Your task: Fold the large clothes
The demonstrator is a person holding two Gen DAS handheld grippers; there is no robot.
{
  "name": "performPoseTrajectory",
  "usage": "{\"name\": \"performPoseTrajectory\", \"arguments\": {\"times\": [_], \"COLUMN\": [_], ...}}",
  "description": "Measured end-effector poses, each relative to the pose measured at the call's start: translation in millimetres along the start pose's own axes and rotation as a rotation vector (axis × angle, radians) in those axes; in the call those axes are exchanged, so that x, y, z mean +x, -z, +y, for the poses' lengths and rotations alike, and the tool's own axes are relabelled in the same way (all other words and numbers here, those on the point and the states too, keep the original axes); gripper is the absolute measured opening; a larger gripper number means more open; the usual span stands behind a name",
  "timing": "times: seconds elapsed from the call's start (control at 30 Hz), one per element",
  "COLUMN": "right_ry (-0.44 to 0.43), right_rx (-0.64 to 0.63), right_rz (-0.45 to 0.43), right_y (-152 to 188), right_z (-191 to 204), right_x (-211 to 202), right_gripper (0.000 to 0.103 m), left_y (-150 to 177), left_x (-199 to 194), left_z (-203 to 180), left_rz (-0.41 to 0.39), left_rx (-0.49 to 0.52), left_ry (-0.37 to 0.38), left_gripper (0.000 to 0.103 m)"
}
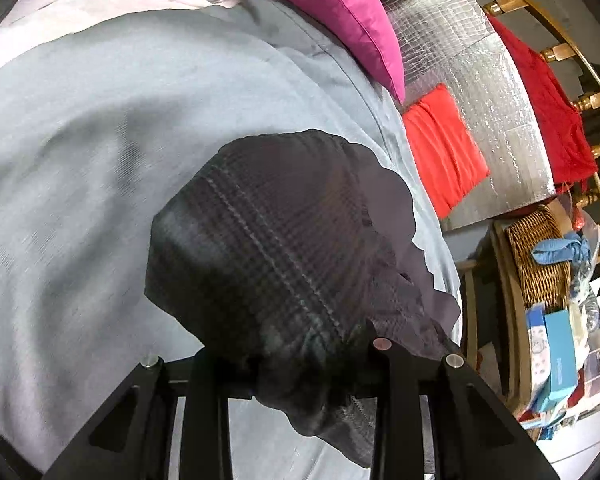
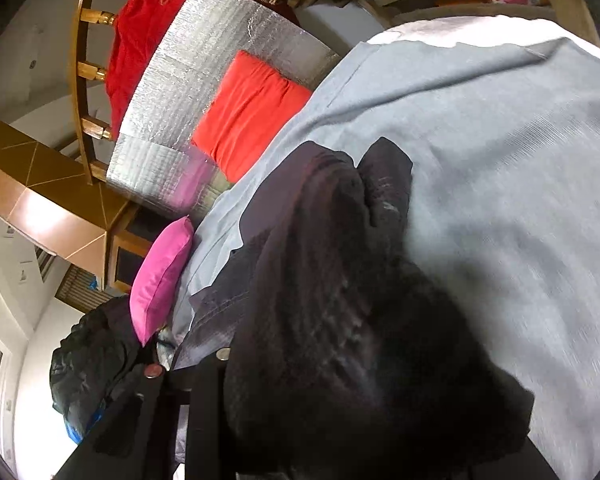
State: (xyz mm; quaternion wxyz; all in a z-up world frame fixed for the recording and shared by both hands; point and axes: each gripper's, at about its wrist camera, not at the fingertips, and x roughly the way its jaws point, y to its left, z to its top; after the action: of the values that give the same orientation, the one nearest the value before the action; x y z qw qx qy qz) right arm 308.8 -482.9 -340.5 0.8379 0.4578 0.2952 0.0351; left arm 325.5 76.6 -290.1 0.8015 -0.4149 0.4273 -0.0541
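Observation:
A dark plaid garment [image 1: 268, 232] with a thin grey scalloped lining hangs bunched over my left gripper [image 1: 296, 364], which is shut on the fabric. The cloth covers the fingertips. In the right wrist view the same dark garment [image 2: 340, 280] is heaped across my right gripper [image 2: 300, 380], which is also shut on it, and only the left finger [image 2: 208, 384] shows. Both gripped parts are lifted above a grey-blue sheet [image 1: 100, 160] spread over the bed.
A pink pillow [image 1: 340, 20] lies at the sheet's edge. Beyond it, a folded red cloth [image 1: 444, 148] rests on a silver foil mat [image 1: 492, 92]. More red fabric [image 1: 548, 100] hangs on a wooden rail. A wicker basket [image 1: 540, 256] and boxes stand at right. A black jacket [image 2: 88, 364] lies beside the pillow.

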Motion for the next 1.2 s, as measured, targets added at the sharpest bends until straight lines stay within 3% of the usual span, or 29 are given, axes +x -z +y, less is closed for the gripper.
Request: {"name": "performPoseTrajectory", "arguments": {"times": [0.23,0.3,0.37,0.47,0.67,0.73,0.8,0.93,1.07,1.2], "right_ry": [0.047,0.079,0.097,0.071,0.020,0.032,0.060,0.061,0.009,0.019], "right_rx": [-0.006,0.001,0.025,0.059,0.097,0.099,0.096,0.112,0.096,0.057], "right_rz": [0.072,0.104,0.122,0.165,0.203,0.178,0.126,0.041,0.046,0.135], "right_y": [31,29,28,24,19,13,4,-22,-40,-48], "right_z": [-22,-28,-36,-45,-65,-76,-84,-98,-85,-68], "right_x": [-19,-14,-15,-21,-59,-80,-100,-125,-111,-68], "right_gripper": [0.037,0.047,0.064,0.065,0.068,0.072,0.073,0.076,0.080,0.081], "left_y": [36,36,35,35,32,32,25,3,-17,-31], "left_x": [-10,-6,-2,-1,-34,-50,-72,-99,-94,-50], "left_z": [30,29,22,17,25,26,26,18,0,-9], "left_rz": [0.026,0.040,0.041,0.050,0.106,0.102,0.054,-0.051,-0.099,-0.024], "left_rx": [0.006,0.034,0.085,0.117,0.166,0.216,0.280,0.341,0.358,0.333], "left_ry": [-0.033,-0.064,-0.100,-0.135,-0.109,-0.122,-0.196,-0.269,-0.274,-0.274], "left_gripper": [0.036,0.042,0.049,0.062,0.067,0.068,0.069,0.074,0.083,0.084]}}
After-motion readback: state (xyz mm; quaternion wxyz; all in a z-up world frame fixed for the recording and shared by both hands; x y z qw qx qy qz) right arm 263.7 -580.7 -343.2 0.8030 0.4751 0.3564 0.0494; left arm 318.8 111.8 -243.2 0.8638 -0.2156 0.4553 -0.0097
